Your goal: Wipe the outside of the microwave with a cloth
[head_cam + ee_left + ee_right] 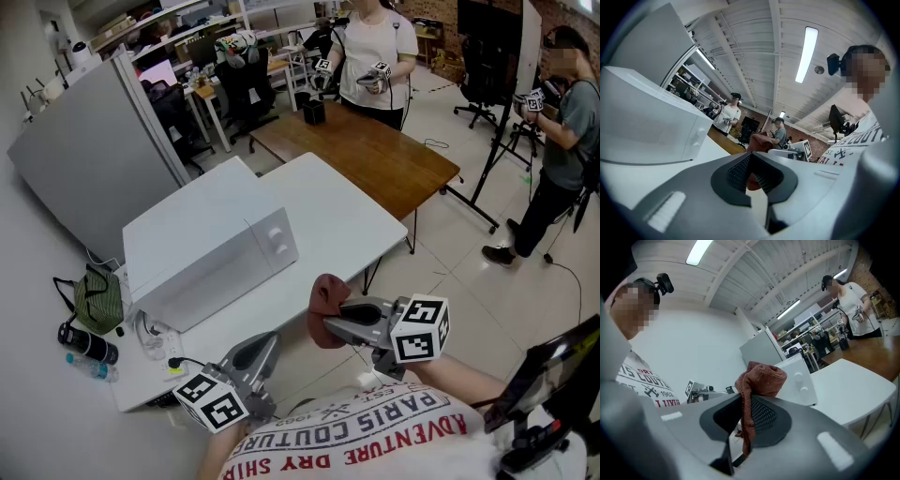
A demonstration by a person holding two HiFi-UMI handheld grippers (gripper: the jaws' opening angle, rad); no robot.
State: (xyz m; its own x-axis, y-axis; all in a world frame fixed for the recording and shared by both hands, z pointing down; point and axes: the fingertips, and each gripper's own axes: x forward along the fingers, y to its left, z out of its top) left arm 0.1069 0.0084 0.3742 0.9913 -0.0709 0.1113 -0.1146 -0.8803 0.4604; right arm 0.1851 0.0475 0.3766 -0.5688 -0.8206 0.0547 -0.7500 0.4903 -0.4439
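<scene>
The white microwave [211,253] stands on the white table [347,225], its door and two knobs facing me. My right gripper [330,322] is shut on a reddish-brown cloth [323,298], held in the air just off the table's near edge, in front of the microwave's knob end. In the right gripper view the cloth [761,378] bunches above the jaws of my right gripper [747,397], with the microwave [799,378] behind. My left gripper [271,338] hovers lower left, shut and holding nothing. In its own view my left gripper [750,157] points past the microwave [647,122] toward the cloth [759,140].
A wooden table [375,155] adjoins the white one at the back. A grey panel [94,155] leans left of the microwave. A green bag [98,300], a dark bottle [86,342] and a cable [173,361] lie at the table's left end. People stand behind [375,47] and right [562,141].
</scene>
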